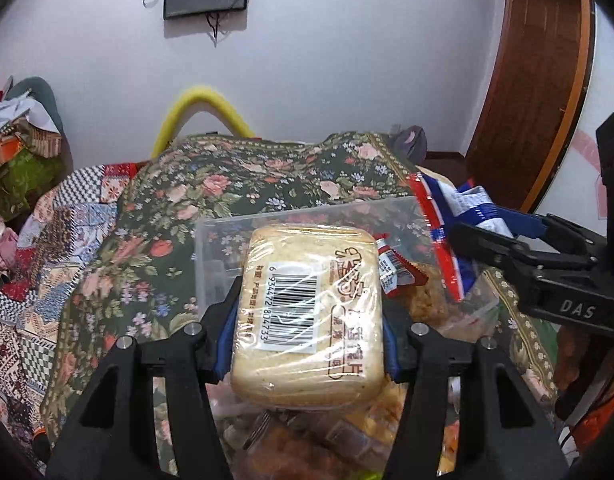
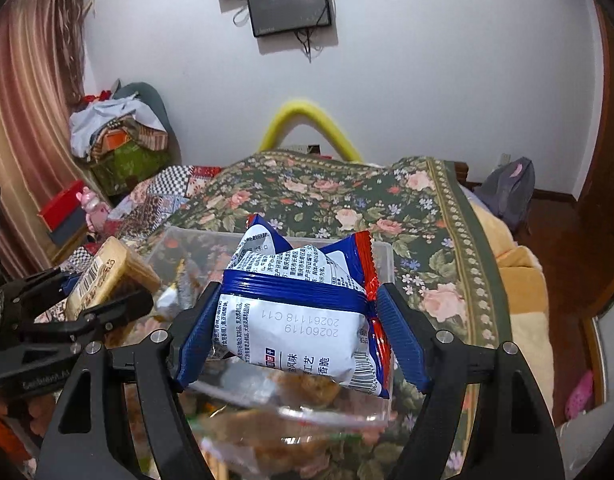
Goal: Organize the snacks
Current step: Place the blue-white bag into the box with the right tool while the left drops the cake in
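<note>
My left gripper [image 1: 307, 312] is shut on a tan wrapped snack cake [image 1: 307, 312] with a barcode label, held above a clear plastic box [image 1: 211, 248]. My right gripper [image 2: 299, 308] is shut on a blue, white and red snack packet [image 2: 299, 320], also above the clear box [image 2: 381, 256]. In the left wrist view the right gripper [image 1: 503, 240] with its packet [image 1: 439, 224] is at the right. In the right wrist view the left gripper [image 2: 95, 292] with the cake [image 2: 107, 272] is at the left. Several other snacks [image 2: 303, 388] lie in the box.
The box stands on a floral cloth [image 1: 235, 184] over a table. A yellow curved chair back [image 2: 307, 116] is behind it. A patchwork cover [image 1: 47, 264] and piled clothes [image 2: 115, 124] are at the left. A wooden door [image 1: 539, 80] is at the right.
</note>
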